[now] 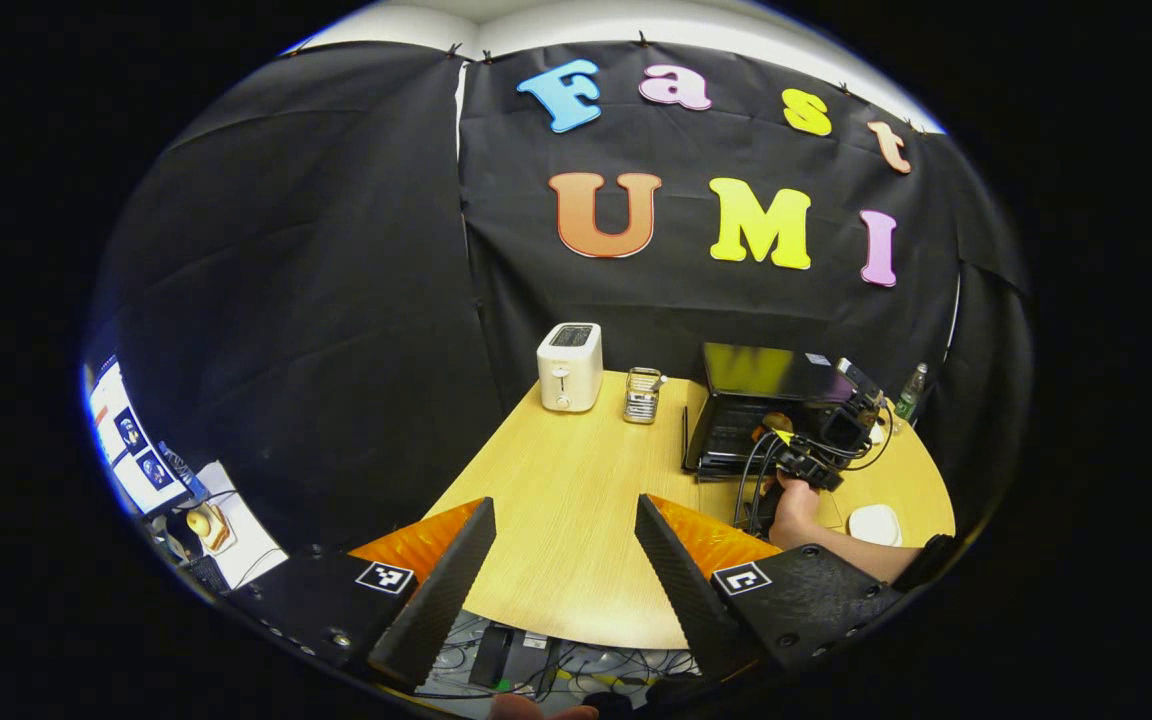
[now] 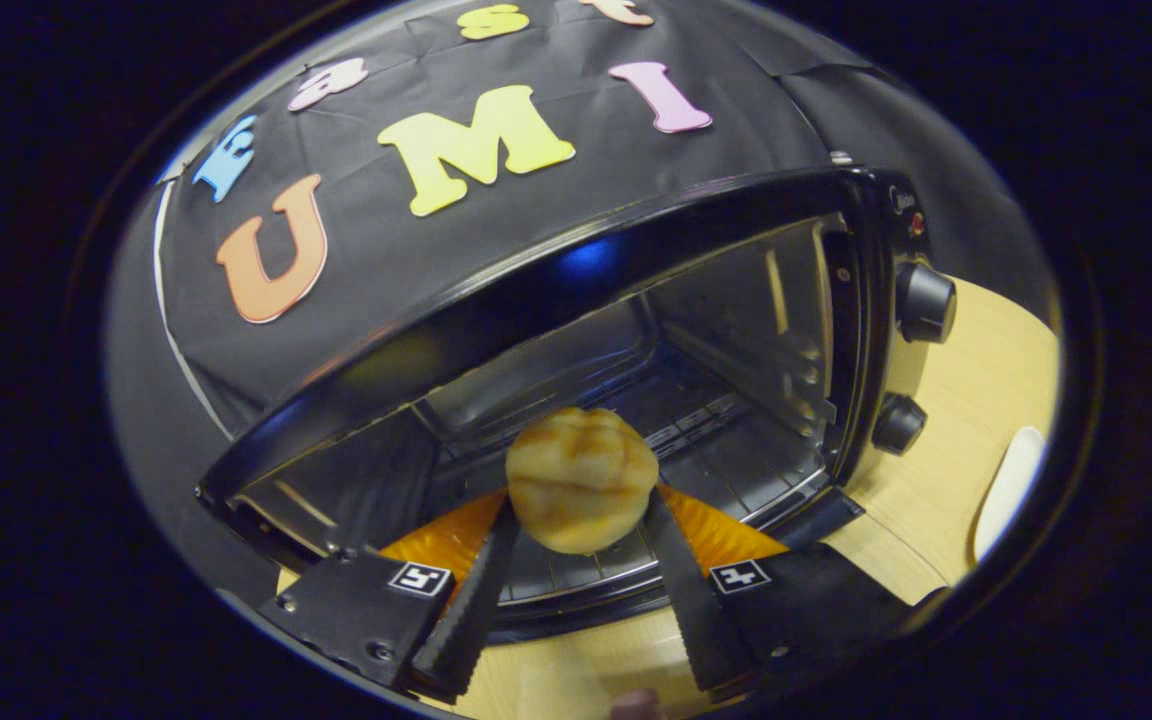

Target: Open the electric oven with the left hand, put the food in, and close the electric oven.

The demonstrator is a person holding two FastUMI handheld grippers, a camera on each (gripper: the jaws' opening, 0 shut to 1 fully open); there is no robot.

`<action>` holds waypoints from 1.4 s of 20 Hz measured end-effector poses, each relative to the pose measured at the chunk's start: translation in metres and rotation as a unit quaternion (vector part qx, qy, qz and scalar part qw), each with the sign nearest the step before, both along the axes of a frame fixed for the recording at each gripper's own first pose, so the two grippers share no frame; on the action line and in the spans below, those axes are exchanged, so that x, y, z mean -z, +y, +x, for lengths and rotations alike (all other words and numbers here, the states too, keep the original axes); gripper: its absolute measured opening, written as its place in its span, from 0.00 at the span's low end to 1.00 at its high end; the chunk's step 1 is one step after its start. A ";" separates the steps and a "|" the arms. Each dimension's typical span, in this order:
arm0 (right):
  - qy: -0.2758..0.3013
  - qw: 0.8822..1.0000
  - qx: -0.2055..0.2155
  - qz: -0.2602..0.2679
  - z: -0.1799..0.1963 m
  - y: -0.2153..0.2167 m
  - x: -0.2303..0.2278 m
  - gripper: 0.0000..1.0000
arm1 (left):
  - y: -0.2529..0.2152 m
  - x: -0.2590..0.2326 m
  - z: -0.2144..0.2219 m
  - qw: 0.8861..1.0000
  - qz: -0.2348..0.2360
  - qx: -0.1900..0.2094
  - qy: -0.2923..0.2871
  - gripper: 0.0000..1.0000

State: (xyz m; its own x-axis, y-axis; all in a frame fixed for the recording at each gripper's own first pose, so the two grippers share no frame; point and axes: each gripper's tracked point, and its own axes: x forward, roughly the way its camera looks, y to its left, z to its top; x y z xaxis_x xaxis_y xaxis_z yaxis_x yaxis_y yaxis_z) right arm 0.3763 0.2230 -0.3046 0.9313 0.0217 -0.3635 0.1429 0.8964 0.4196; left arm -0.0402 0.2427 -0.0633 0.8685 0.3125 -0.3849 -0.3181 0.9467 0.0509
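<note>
Fingers of my left gripper (image 1: 561,530) stand wide apart, holding nothing, above the table (image 1: 576,480). My right gripper (image 2: 576,520) clamps the bun (image 2: 581,478) at the mouth of the open oven (image 2: 636,330), over the rack (image 2: 586,570). I judge the food is going in; next, reach deeper, let go, back out. The bun is roundish, no clear long axis.

Left gripper (image 1: 561,520): fingers spread wide apart, nothing between them, held at the near side. Right gripper (image 2: 576,510): fingers (image 2: 481,590) closed against both sides of a bun (image 2: 581,480). Hand (image 1: 794,500) at the far right grasps the right gripper, forearm bare.
</note>
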 end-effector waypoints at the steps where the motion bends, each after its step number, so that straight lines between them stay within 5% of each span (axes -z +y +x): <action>1: -0.005 1.000 0.007 0.003 -0.002 -0.001 -0.002 0.84 | 0.000 0.000 0.000 1.000 -0.003 0.004 0.000 0.93; 4: -0.005 1.000 0.009 0.015 -0.016 0.000 -0.008 0.96 | -0.001 0.001 -0.001 1.000 -0.010 0.015 -0.004 0.93; 12: 0.027 0.998 -0.020 0.055 -0.107 0.001 -0.018 0.96 | -0.026 0.002 0.012 0.998 -0.047 0.038 -0.030 0.93; 21: 0.046 0.992 -0.120 -0.022 -0.216 -0.042 -0.047 0.96 | -0.081 0.053 0.044 0.993 -0.075 0.088 -0.001 0.93; 28: 0.046 0.986 -0.129 -0.095 -0.268 -0.117 -0.083 0.96 | -0.138 0.102 0.065 0.987 -0.107 0.113 0.031 0.93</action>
